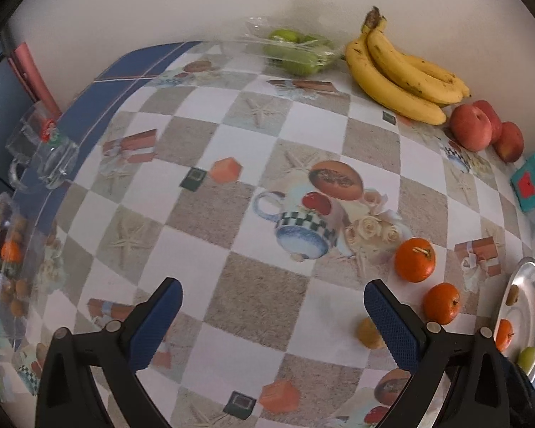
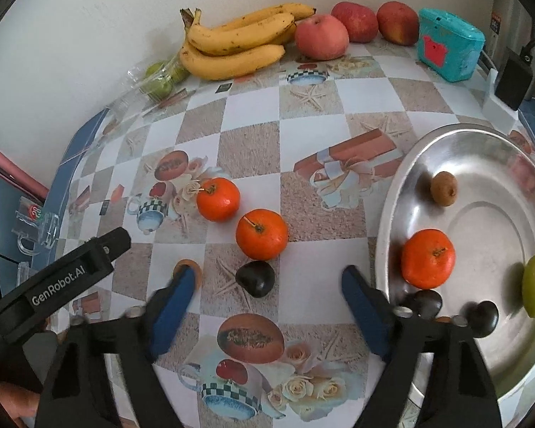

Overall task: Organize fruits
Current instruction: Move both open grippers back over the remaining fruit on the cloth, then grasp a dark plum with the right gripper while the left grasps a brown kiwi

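Two handheld grippers hover over a checkered table scattered with fruit.

The right gripper has its fingers spread around a dark plum, not touching it, beside a steel plate holding a tangerine. The left gripper is spread and empty.

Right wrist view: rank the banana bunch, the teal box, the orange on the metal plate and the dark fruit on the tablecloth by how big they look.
1. banana bunch
2. teal box
3. orange, though nearer the camera
4. dark fruit
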The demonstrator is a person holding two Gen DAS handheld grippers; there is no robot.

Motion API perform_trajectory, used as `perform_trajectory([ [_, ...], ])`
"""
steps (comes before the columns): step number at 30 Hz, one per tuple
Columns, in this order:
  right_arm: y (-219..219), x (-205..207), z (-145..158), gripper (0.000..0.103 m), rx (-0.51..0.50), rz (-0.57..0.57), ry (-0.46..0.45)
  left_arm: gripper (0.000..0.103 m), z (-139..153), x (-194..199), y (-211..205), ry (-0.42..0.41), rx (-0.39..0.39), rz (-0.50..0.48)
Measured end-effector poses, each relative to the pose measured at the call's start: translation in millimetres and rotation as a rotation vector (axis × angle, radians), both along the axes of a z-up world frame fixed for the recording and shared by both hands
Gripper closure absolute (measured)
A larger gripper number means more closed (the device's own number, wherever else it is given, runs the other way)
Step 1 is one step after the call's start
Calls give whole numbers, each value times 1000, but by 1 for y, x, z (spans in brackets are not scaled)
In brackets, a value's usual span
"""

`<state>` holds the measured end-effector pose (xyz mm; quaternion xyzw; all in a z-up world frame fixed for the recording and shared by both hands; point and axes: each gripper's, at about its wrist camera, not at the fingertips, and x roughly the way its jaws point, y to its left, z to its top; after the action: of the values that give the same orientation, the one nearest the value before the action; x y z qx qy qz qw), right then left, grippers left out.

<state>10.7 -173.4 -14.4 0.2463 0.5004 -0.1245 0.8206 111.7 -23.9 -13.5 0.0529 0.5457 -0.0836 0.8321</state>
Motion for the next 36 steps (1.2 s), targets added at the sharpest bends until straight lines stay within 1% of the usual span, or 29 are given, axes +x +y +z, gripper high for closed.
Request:
perform_trajectory([
  [3,1,5,-5,34,9,6,11,1,4,3,-7,-37,4,-20],
  [5,2,7,-6,40,14,12,15,1,6,5,-9,-44,-10,-24],
  [7,3,10,-8,41,20,17,17,1,6,8,-11,-41,-15,-27],
  [9,3,13,-9,42,23,19,21,7,4,9,-15,-46,1,-42],
  [11,4,14,-11,49,26,21,27,9,2,9,-19,-40,7,-57],
  [14,5,15,-14,50,28,27,38,9,0,6,-22,-7,-27,-69],
  [16,6,15,-16,50,30,30,47,9,-1,4,-24,5,-34,-81],
  [18,6,15,-17,51,36,30,51,12,-3,2,-27,18,-40,-93],
  [22,7,13,-19,52,37,37,58,19,-12,0,-30,80,-78,-113],
  [24,8,13,-20,54,39,42,62,25,-17,-2,-32,107,-85,-119],
  [26,9,14,-21,58,36,46,66,26,-22,-3,-32,131,-97,-124],
  [28,9,13,-21,58,36,47,66,27,-25,-5,-33,156,-120,-127],
  [29,9,13,-21,58,38,47,65,29,-26,-6,-34,170,-133,-129],
  [30,9,14,-21,58,37,49,65,36,-28,-6,-35,177,-136,-132],
  [31,9,14,-21,59,35,51,65,40,-29,-7,-36,184,-137,-136],
  [32,10,14,-21,60,34,53,66,43,-30,-8,-36,195,-139,-138],
  [34,10,14,-21,61,35,57,65,45,-32,-9,-35,210,-153,-137],
  [35,11,14,-21,63,34,59,65,51,-33,-8,-35,219,-162,-137],
  [36,11,14,-21,64,35,62,65,53,-34,-9,-35,224,-165,-137],
])
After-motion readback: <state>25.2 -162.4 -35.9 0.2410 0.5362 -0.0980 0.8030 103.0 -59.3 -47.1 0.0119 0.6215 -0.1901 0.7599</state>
